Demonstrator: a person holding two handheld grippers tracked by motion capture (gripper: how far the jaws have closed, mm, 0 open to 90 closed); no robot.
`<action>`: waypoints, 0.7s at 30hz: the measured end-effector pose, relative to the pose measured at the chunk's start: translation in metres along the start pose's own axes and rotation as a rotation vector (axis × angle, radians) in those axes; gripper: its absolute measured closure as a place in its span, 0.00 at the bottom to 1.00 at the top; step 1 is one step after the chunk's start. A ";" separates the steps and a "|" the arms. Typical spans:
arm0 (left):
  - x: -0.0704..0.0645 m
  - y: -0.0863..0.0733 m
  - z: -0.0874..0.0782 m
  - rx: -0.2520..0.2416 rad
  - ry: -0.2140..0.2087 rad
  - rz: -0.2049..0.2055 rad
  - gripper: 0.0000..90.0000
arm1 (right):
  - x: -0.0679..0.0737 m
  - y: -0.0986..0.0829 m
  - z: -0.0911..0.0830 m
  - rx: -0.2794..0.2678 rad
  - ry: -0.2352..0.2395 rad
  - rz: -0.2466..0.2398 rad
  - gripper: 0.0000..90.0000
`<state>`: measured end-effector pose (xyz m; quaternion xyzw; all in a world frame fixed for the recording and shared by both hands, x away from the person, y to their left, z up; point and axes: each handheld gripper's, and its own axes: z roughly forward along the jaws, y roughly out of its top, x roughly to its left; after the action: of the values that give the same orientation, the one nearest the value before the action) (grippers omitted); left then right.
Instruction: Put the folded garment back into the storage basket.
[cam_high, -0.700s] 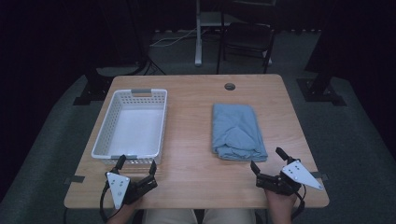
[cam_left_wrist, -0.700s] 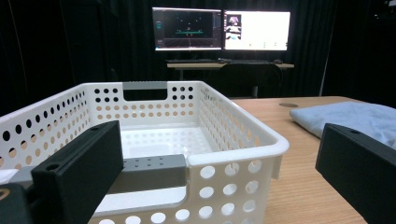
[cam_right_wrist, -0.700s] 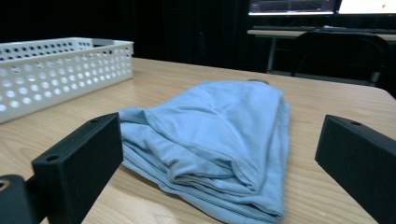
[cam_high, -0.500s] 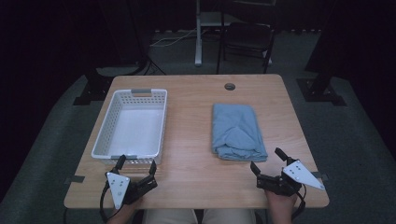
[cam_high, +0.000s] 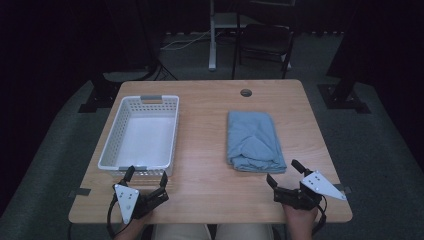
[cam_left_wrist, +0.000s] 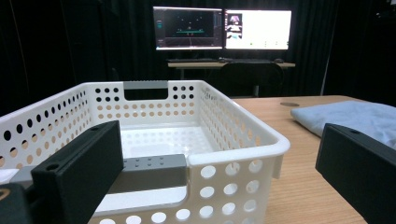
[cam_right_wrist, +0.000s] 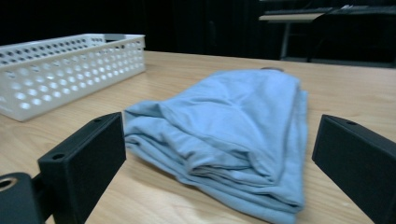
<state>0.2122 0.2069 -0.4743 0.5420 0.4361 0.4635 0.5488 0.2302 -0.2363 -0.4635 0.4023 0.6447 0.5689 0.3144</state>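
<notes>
A folded light-blue cloth (cam_high: 253, 141) lies on the right half of the wooden table (cam_high: 205, 130); it fills the middle of the right gripper view (cam_right_wrist: 233, 130). On the left half stands an empty white perforated basket (cam_high: 141, 135) with grey handles, close up in the left gripper view (cam_left_wrist: 163, 140). My left gripper (cam_high: 146, 176) rests open at the front edge, just short of the basket's near wall. At the front right, my right gripper (cam_high: 284, 172) is open, its jaws spread a little short of the cloth's near end. Nothing is held.
A round grommet (cam_high: 245, 92) sits near the table's far edge. Behind the table stand a dark chair (cam_high: 262, 42) and a stand's legs. Two lit monitors (cam_left_wrist: 222, 29) on a far desk show in the left gripper view. Bare wood separates basket and cloth.
</notes>
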 end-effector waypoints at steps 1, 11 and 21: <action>0.000 0.000 0.000 -0.003 -0.001 -0.002 0.02 | 0.000 0.000 -0.001 -0.004 0.004 0.000 0.03; 0.001 0.000 -0.001 -0.010 -0.018 -0.003 0.02 | 0.004 0.002 -0.004 0.022 -0.031 -0.015 0.03; 0.001 0.000 -0.002 -0.017 -0.009 -0.006 0.02 | 0.002 0.019 -0.011 0.004 -0.048 -0.026 0.03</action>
<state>0.2108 0.2080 -0.4748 0.5382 0.4314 0.4633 0.5565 0.2229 -0.2394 -0.4433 0.4080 0.6434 0.5537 0.3361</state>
